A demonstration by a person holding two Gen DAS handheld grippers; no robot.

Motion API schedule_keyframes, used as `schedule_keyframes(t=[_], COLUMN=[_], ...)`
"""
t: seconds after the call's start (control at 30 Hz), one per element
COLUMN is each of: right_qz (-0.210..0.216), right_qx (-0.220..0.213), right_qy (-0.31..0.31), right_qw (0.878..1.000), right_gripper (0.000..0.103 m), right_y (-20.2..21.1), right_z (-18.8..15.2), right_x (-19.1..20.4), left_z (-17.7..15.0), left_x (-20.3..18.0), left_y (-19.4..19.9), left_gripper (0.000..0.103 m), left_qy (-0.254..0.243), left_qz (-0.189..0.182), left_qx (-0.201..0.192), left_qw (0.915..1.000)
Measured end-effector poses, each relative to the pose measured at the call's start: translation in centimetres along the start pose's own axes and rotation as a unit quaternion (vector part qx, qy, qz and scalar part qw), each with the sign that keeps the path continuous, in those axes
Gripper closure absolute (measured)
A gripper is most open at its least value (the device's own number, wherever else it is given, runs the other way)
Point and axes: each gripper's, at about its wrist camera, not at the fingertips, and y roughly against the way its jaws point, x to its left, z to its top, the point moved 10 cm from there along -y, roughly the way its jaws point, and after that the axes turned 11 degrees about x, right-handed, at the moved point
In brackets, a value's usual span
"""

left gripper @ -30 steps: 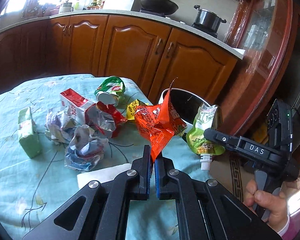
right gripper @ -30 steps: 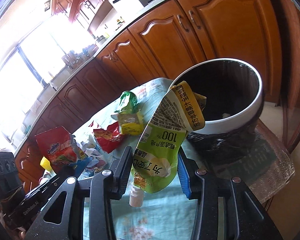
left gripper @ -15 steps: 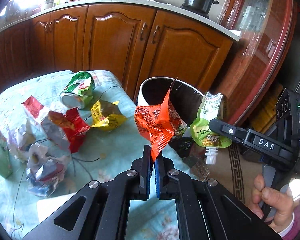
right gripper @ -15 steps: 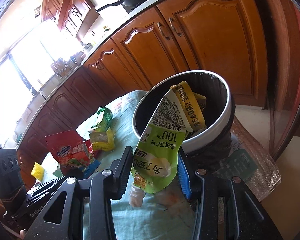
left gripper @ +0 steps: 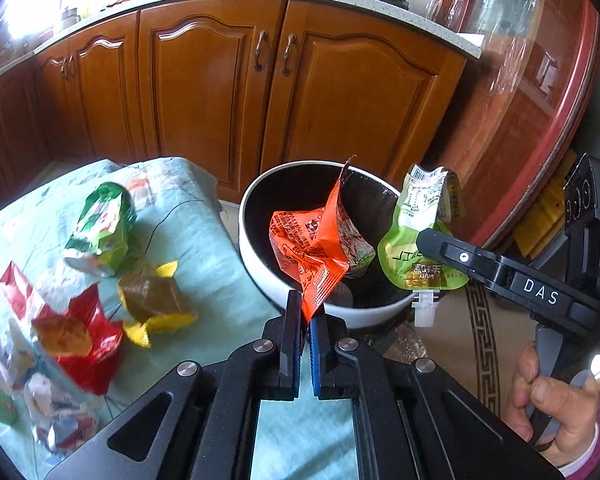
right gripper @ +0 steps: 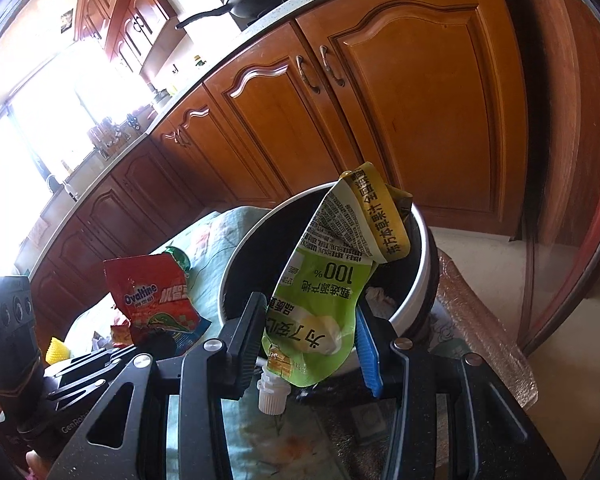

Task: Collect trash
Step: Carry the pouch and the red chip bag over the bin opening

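Note:
My left gripper (left gripper: 306, 320) is shut on the bottom corner of an orange-red snack wrapper (left gripper: 314, 244), which hangs over the mouth of a white-rimmed bin with a black liner (left gripper: 256, 272). My right gripper (right gripper: 312, 336) is shut on a green juice pouch (right gripper: 320, 304) with a white spout, held upside down over the near rim of the same bin (right gripper: 416, 296). In the left wrist view that pouch (left gripper: 420, 232) hangs at the bin's right edge. The orange wrapper (right gripper: 152, 300) shows at the left of the right wrist view.
More trash lies on the pale green tablecloth (left gripper: 204, 232): a green packet (left gripper: 102, 228), a yellow-brown wrapper (left gripper: 156, 304), a red wrapper (left gripper: 80, 336), crumpled paper (left gripper: 60, 416). Wooden kitchen cabinets (left gripper: 220, 92) stand behind. A hand (left gripper: 556, 408) holds the right gripper's handle.
Both grippers have carried their trash rightward off the table, so the wrapper and pouch now hang over the bin. The table's trash has slid to the left of view.

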Motion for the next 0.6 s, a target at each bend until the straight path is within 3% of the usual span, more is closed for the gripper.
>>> schedule_keyframes(t=[0.5, 0.6], right_qz=[-0.010, -0.012], right_qx=[0.032, 0.039], right_qy=[0.009, 0.008], right_qw=[0.999, 0.999], right_gripper=[0.059, 0.058], right_y=[-1.9, -2.2], right_z=[1.8, 1.9], right_x=[-1.5, -1.7], left_z=[3.0, 3.3], left_x=[-1.0, -1.2], left_y=[-4.5, -5.1], left_gripper=[0.101, 0.091], left_qy=[-0.008, -0.007], left_qz=[0.019, 0.020], left_qx=[0.034, 0.039], left_qw=[0.9992, 0.9990])
